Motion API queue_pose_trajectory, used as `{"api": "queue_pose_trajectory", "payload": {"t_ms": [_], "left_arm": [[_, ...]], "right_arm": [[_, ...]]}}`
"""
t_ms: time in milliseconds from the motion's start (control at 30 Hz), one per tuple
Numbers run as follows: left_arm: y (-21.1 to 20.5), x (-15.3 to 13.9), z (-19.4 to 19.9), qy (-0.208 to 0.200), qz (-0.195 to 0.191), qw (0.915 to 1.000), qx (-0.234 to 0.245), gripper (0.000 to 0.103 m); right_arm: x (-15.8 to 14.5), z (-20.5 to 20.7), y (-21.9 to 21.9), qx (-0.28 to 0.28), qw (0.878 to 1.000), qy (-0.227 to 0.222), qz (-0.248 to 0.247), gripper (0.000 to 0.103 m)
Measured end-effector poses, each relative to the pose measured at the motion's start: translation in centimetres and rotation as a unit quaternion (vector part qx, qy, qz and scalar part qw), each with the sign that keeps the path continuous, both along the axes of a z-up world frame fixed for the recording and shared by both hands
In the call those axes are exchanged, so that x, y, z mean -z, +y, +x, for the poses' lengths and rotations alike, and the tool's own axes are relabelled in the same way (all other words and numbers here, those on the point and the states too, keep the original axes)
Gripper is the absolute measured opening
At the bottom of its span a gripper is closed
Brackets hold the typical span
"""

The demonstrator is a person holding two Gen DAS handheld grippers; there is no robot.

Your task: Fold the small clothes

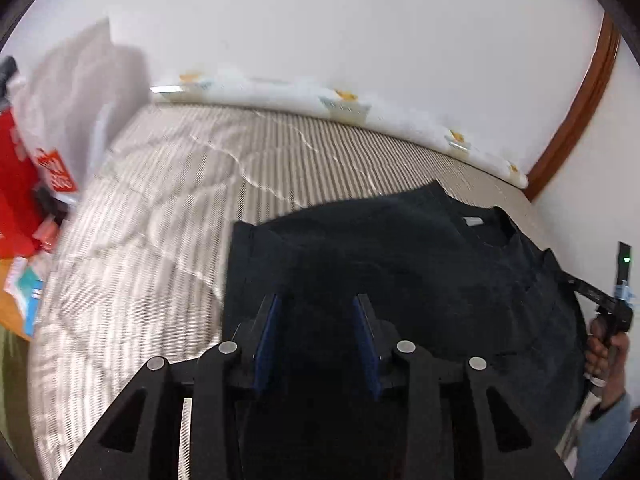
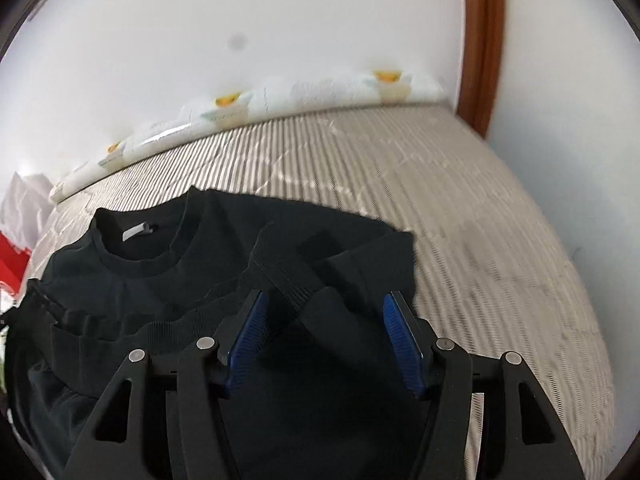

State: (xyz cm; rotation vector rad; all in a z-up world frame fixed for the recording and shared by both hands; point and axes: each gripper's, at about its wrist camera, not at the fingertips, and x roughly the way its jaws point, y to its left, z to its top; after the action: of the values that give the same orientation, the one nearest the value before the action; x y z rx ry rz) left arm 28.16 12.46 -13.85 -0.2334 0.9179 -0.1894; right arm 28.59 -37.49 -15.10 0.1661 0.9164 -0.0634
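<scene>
- Left wrist view: black sweater (image 1: 400, 264) lies on the striped bedcover (image 1: 160, 216), filling the picture from centre toward 4 o'clock; collar with white label at 2 o'clock.
- Left gripper (image 1: 316, 308) hangs over the sweater's near edge, jaws parted, blue pads (image 1: 267, 332) pressing on nothing.
- A hand (image 1: 606, 350) at 3 o'clock holds the other tool's grip.
- Red bag (image 1: 18, 184) at 9 o'clock.
- Right wrist view: sweater from centre to 8 o'clock, collar at 10 o'clock, a ribbed cuff crossing between the fingers.
- Right gripper (image 2: 326, 304) spread wide above the folded sleeve, released.
- Brown door frame (image 2: 482, 40) at 1 o'clock.
</scene>
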Motion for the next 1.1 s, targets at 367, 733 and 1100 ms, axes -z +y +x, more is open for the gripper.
{"api": "queue_pose_trajectory", "payload": {"t_ms": [367,733,1100], "left_arm": [[-1.0,-2.4,-1.3,-0.075,0.027,0.9965,-0.026,0.01],[-3.6,0.2,2.8,-0.07,0.112,0.9891,-0.065,0.01],[-3.6,2.1,3.7,-0.019,0.118,0.9913,-0.057,0.016]], "right_arm": [[-3.1,-2.0,0.9,-0.049,0.994,-0.101,-0.008,0.012],[0.7,3.0,-1.6,0.025,0.997,-0.058,0.045,0.012],[1.9,3.2,-1.8,0.022,0.999,-0.014,0.044,0.029]]}}
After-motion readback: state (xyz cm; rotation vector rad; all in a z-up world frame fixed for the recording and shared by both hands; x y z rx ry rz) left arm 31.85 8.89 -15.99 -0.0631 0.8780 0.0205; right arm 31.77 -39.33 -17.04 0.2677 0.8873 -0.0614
